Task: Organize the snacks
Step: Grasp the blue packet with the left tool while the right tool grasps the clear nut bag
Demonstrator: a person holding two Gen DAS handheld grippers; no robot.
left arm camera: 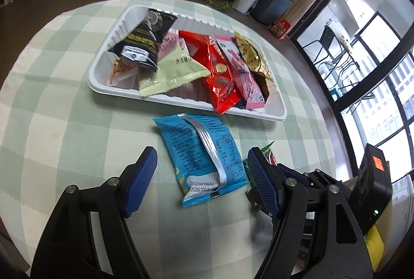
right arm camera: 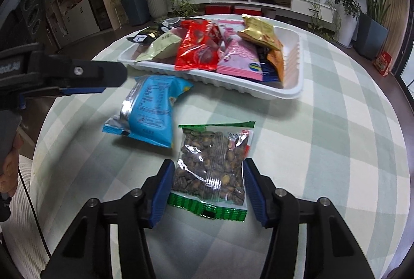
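A blue snack packet (left arm camera: 199, 157) lies back side up on the checked cloth, just in front of the white tray (left arm camera: 181, 98). My left gripper (left arm camera: 201, 183) is open and straddles it, both blue pads clear of its sides. In the right wrist view a clear packet of brown beans with green ends (right arm camera: 211, 170) lies flat between the pads of my right gripper (right arm camera: 207, 193). Those pads stand close against its sides, and the packet looks unsqueezed. The blue packet (right arm camera: 152, 110) lies to its left, with a left gripper finger (right arm camera: 103, 74) above it. The tray (right arm camera: 258, 93) holds several packets.
The tray holds black (left arm camera: 147, 38), pale green (left arm camera: 173, 69), red (left arm camera: 217, 69), pink (left arm camera: 243, 72) and gold (left arm camera: 252, 56) packets. The round table's edge curves close on the right (right arm camera: 388, 97). Potted plants, a low white cabinet and large windows stand beyond. A person's hand (right arm camera: 10, 162) is at the left.
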